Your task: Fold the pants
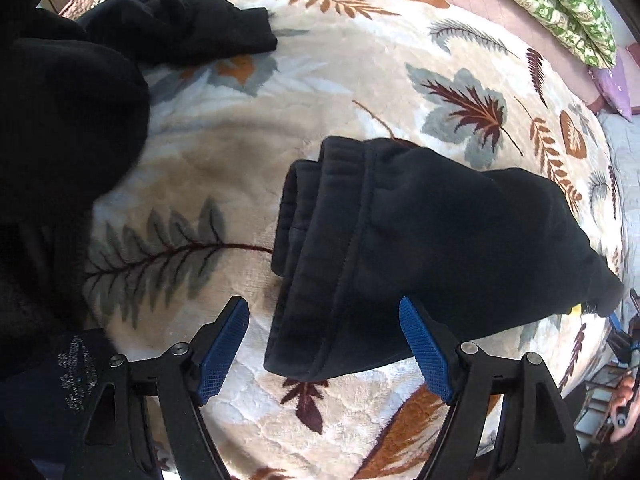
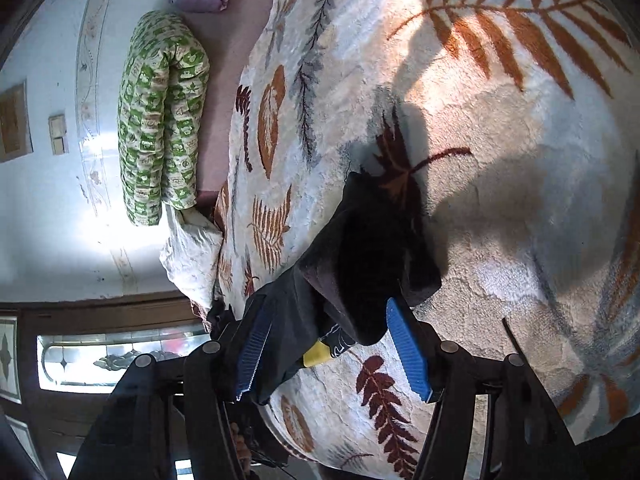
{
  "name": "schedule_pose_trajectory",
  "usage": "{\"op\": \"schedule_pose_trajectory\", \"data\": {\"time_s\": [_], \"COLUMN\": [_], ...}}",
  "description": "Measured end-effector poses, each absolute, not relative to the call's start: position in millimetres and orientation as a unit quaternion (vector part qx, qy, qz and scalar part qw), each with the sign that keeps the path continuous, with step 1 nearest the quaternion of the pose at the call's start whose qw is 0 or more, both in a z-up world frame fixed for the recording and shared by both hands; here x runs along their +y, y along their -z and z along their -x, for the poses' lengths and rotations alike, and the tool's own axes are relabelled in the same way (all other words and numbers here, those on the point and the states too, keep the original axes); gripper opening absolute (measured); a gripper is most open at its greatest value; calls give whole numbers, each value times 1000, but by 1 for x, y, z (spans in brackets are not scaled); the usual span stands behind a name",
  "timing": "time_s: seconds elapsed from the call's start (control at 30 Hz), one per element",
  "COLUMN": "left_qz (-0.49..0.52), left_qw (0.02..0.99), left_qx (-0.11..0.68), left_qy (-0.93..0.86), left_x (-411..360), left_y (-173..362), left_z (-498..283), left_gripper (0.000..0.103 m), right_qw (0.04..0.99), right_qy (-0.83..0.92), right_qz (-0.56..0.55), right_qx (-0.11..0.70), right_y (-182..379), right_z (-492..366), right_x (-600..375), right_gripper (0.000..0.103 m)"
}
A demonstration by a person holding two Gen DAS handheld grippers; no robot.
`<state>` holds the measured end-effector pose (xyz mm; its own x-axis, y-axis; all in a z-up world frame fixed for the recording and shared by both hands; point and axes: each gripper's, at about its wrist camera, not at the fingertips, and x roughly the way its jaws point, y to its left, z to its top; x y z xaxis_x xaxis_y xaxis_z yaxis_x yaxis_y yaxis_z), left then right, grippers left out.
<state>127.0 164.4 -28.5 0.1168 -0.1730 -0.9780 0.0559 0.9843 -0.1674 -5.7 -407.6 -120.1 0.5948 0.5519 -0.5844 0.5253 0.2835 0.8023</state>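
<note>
Black pants (image 1: 420,240) lie folded in a thick bundle on a leaf-patterned blanket (image 1: 340,80), ribbed waistband toward the left. My left gripper (image 1: 324,344) is open, its blue pads on either side of the bundle's near end, with no grip on it. In the right wrist view the other end of the pants (image 2: 372,264) sits between the blue pads of my right gripper (image 2: 324,344), which is open. A yellow tag (image 2: 316,354) shows under the cloth.
More black clothing (image 1: 72,120) is heaped at the left and far left. A green patterned pillow (image 1: 560,4) and a purple pillow (image 1: 616,88) lie at the bed's far side. The bed's edge, a wall (image 2: 44,200) and a window are at the right gripper's left.
</note>
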Motion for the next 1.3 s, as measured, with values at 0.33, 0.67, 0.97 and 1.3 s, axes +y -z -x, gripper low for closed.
{"op": "schedule_pose_trajectory", "data": {"time_s": [0.33,0.67,0.97,1.3], "left_qz": [69,98,76,79], "left_qw": [745,741,741,741], "left_qx": [660,663,666,665], "left_qy": [61,47,42,48], "left_x": [168,177,173,170], "left_y": [46,35,35,38], "left_z": [-126,-120,-119,-117], "left_gripper": [51,35,36,41], "right_qw": [707,862,840,809], "right_qy": [4,-36,-56,-43], "right_qz": [-532,-239,-144,-306], "right_qx": [467,446,521,500], "right_y": [119,13,80,80], "right_z": [-16,-75,-4,19], "right_x": [-401,-380,-356,-397], "right_gripper": [6,5,5,31]}}
